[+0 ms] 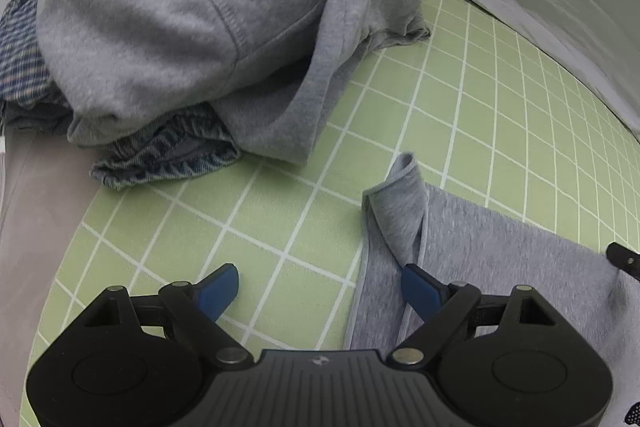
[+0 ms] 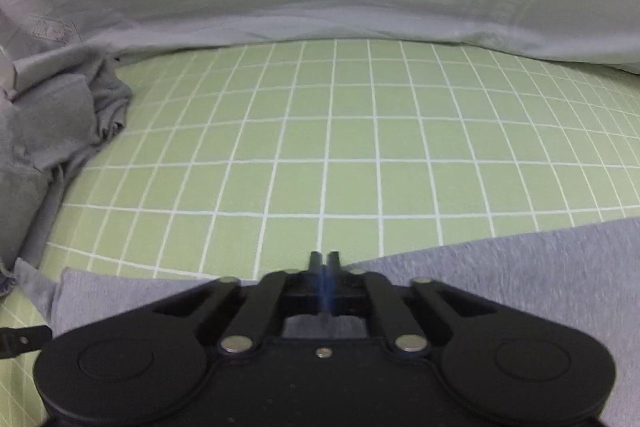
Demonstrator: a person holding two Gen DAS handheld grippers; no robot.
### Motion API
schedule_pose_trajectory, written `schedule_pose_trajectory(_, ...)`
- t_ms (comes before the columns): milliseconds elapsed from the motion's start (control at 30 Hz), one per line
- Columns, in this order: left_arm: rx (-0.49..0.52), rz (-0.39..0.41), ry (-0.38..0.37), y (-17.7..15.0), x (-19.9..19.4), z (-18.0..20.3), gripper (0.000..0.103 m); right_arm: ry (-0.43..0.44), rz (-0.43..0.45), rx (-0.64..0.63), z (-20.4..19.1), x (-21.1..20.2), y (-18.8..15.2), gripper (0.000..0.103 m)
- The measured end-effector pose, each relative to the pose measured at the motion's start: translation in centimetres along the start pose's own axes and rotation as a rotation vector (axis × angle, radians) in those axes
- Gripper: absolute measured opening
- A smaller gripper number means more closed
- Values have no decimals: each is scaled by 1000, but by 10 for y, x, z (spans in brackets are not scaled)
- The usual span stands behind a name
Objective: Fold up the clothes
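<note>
Left gripper (image 1: 320, 287) spread wide, one blue pad (image 1: 420, 291) resting on the light grey garment (image 1: 500, 255) spread on the green gridded sheet (image 1: 280, 219); right gripper (image 2: 325, 259) pinched closed at that garment's far edge, beside a pile of unfolded clothes (image 1: 180, 27).

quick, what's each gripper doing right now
Left gripper: open, holding nothing; one fingertip rests at the folded edge of the grey garment.
Right gripper: shut over the grey garment's edge; an actual pinch cannot be confirmed.
</note>
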State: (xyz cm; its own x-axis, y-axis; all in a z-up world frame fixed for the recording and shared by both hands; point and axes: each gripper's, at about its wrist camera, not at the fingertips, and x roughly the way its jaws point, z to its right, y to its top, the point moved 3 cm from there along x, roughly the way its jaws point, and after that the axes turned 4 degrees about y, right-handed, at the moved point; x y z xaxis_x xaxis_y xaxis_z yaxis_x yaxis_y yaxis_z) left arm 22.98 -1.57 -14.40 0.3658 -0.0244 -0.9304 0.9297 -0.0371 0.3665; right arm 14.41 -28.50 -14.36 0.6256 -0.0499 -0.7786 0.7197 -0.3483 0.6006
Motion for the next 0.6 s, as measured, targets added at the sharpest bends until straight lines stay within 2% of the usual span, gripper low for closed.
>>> schedule_pose_trajectory(200,11,13,6,-4,-4,-1,89,2,165,-65,7,-76,-4,1)
schedule_pose_trajectory(300,7,21,4,-3,-6,-3,89,-34,175,-91,18,-100,-20,1)
schedule_pose_trajectory(367,4,20,-1,-2,-6,-4,89,-69,126,-69,31,-100,-33,1)
schedule_pose_trajectory(467,27,24,-16,0,-5,2,89,-106,17,43,55,-86,-51,2)
schedule_pose_trajectory(533,58,39,-39,4,-5,8,88,-124,-4,73,61,-83,-53,3)
schedule_pose_trajectory(567,73,47,-55,6,-6,11,88,-128,-4,78,62,-83,-52,5)
schedule_pose_trajectory(600,84,53,-72,8,-5,14,87,-131,-3,83,63,-82,-51,16)
